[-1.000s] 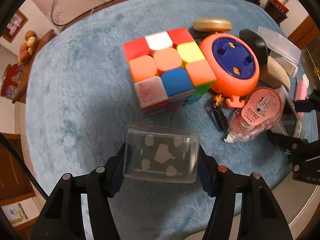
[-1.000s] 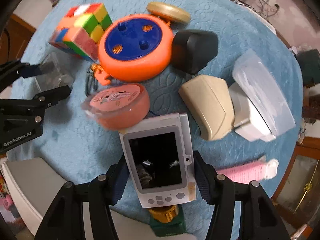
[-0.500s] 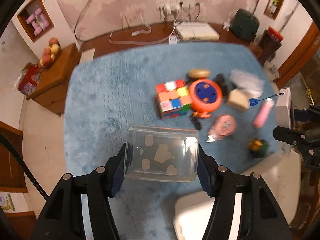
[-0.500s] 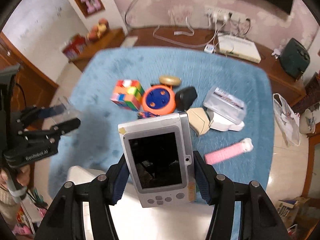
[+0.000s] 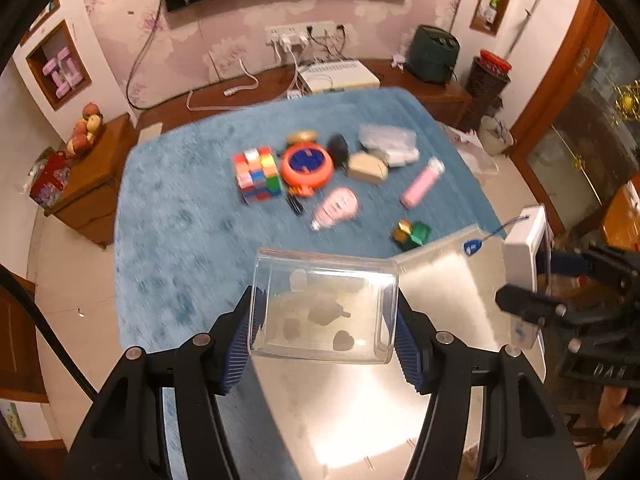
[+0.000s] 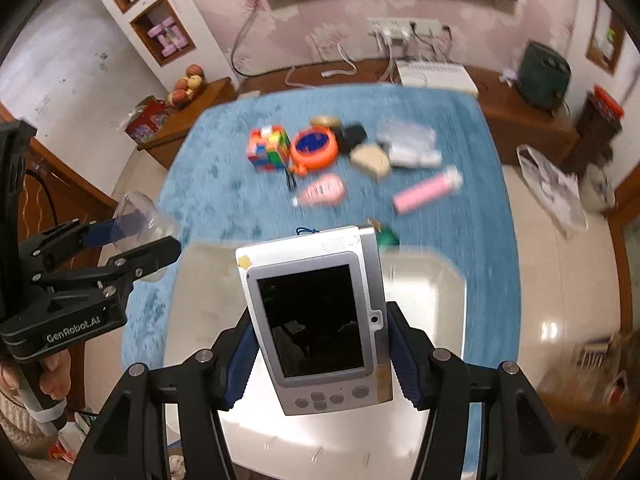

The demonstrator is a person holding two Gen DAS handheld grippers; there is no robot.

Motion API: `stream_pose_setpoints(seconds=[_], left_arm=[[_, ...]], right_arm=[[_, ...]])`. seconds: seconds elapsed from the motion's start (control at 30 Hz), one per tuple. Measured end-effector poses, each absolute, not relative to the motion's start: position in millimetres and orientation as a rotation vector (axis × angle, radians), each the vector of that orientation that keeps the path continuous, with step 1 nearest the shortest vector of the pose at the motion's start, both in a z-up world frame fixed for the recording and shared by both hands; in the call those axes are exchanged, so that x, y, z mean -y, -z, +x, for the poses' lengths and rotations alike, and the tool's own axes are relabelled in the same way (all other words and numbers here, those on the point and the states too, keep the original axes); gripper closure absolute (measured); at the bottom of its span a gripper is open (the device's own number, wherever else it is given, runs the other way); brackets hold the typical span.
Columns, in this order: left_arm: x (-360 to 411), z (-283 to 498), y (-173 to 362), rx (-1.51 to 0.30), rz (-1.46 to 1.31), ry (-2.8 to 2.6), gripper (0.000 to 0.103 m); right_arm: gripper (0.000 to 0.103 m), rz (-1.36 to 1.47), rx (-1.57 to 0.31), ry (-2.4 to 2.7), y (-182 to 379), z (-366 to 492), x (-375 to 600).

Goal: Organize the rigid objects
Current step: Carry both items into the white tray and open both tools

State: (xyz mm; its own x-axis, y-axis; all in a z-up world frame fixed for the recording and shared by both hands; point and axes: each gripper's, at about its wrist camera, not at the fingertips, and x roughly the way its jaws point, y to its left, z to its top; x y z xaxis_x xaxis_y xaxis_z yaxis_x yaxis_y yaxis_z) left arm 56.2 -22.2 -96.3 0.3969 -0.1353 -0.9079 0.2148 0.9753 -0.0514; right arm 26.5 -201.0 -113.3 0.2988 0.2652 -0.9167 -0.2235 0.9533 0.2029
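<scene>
My left gripper is shut on a clear plastic box with pale heart stickers, held above a glossy white bin. My right gripper is shut on a white handheld device with a dark screen, its buttons toward me, over the same bin. Each gripper shows in the other's view: the right one with the device at the right edge, the left one with the clear box at the left edge.
On the blue rug beyond the bin lie a colour cube, an orange round reel, a pink tape dispenser, a pink tube, a beige block and a green-gold item. Wooden cabinets line the walls.
Both grippers have risen and drawn back from the rug, each keeping its object. The pile on the rug now looks small and far, and the white bin has come in underneath.
</scene>
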Motion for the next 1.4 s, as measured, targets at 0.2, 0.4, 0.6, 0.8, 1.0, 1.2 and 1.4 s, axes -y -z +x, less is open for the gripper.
stream_pose_setpoints(seconds=[0.2, 0.4, 0.6, 0.8, 1.0, 1.2, 1.4], left_arm=[[37.2, 39.6, 143.4, -1.209, 0.097, 0.194, 0.038], [49.0, 31.0, 193.8, -1.265, 0.121, 0.159, 0.038], [54.5, 25.5, 234.5, -1.330, 0.147, 0.133, 0.038], [59.1, 18.6, 249.0, -1.332, 0.163, 0.109, 0.038], [59.3, 16.6, 251.9, -1.338, 0.130, 0.113, 0.036], [53.1, 18.8, 249.8, -1.344, 0.074, 0.117, 0.024], [57.0, 11.5, 233.5, -1.313, 0.084, 0.112, 0.017]], right_arm=[[0.043, 0.053, -1.284, -0.254, 162.0, -0.5, 209.3], [0.043, 0.051, -1.334, -0.199, 206.6, -14.1, 214.2], [0.043, 0.011, -1.355, -0.180, 229.5, -18.7, 209.8], [0.042, -0.030, -1.378, -0.169, 243.1, -15.2, 205.0], [0.035, -0.061, -1.411, -0.184, 250.6, -11.4, 200.1], [0.023, -0.072, -1.372, -0.202, 235.2, -12.3, 200.0], [0.023, -0.095, -1.301, -0.214, 213.3, -24.0, 202.1]])
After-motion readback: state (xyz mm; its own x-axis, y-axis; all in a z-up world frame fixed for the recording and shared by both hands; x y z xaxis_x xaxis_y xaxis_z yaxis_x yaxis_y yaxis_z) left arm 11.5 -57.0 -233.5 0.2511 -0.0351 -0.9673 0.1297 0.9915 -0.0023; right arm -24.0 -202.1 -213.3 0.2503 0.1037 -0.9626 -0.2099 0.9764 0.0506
